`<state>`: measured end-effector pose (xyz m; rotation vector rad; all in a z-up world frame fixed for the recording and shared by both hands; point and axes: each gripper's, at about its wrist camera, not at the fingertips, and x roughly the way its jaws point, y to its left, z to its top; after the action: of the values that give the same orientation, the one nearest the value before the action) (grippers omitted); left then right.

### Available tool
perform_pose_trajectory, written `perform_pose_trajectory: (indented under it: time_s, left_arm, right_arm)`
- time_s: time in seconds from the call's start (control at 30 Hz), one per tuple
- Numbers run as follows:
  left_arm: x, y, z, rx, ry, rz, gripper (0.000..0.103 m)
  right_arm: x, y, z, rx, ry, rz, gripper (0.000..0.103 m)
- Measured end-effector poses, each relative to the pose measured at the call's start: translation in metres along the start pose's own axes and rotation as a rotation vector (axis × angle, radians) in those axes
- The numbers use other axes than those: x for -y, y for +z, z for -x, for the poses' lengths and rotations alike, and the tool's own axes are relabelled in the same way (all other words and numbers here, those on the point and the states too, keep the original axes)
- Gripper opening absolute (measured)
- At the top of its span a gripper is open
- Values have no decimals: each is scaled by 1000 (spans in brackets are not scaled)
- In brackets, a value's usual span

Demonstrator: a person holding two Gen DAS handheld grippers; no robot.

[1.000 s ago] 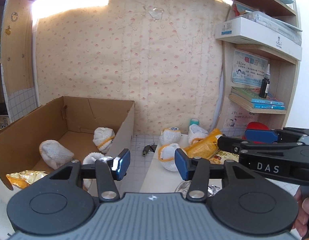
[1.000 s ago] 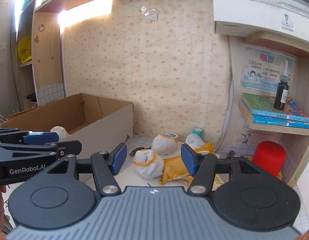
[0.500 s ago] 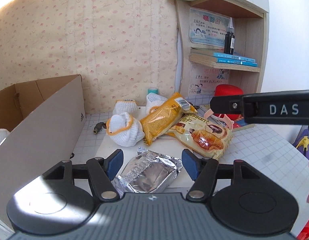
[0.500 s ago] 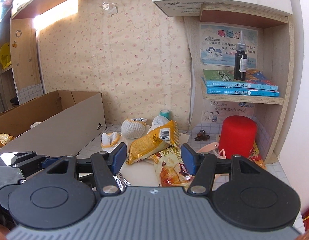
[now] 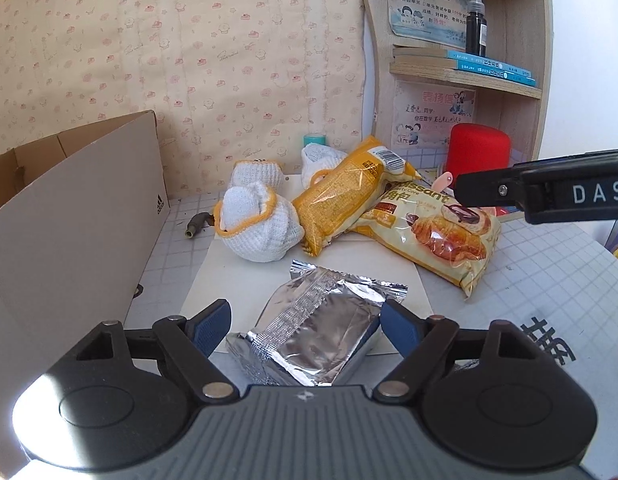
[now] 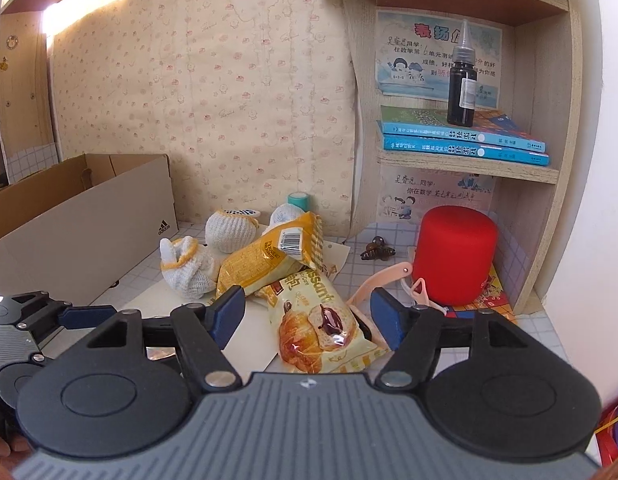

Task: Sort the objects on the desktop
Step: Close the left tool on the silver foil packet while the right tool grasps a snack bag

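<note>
On the tabletop lie three snack packets: one silver foil packet, one orange-yellow packet and one cream croissant packet. There are three white knitted pouches with orange rims – one in front, two behind it, toward the back edge by the wallpaper. One teal roll stands at that back edge, one red cylinder stands at the back right corner under the shelf, and one pink clip lies just in front of it. One dark hair claw lies near the back edge, and one small grey plug lies beside the cardboard box, which takes the left side. On the shelf are two blue books with one dark bottle standing on them.

The left gripper has its jaws opening, already wide. The silver foil packet lies between them at the front edge, on a white sheet; the right jaw seems to be just beside the packet's edge and the left jaw is apart from it, so it is not gripped.

The right gripper has its jaws opening too, about half wide. The croissant packet lies between them – its near end reaches under the gripper body – and neither jaw presses on it. The orange-yellow packet lies partly over its far end.
</note>
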<state>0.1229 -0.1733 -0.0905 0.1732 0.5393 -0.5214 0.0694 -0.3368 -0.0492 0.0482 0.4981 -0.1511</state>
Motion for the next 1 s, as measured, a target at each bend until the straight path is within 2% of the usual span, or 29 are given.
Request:
perform_pose_trajectory:
  time_s: [0.37, 0.73, 0.87, 1.0]
  left_arm:
    - [-5, -3, -9, -25, -21, 29, 86]
    - [-8, -3, -14, -50, -22, 54, 86]
    - [-7, -3, -14, -53, -22, 57, 85]
    - [-6, -3, -15, -59, -24, 53, 76]
  right_arm:
    - [-6, 3, -56, -100, 27, 64, 68]
    - [-9, 9, -86, -157, 40, 124, 68]
    - [-10, 10, -94, -177, 36, 131, 69]
    - [-15, 11, -100, -192, 26, 155, 68]
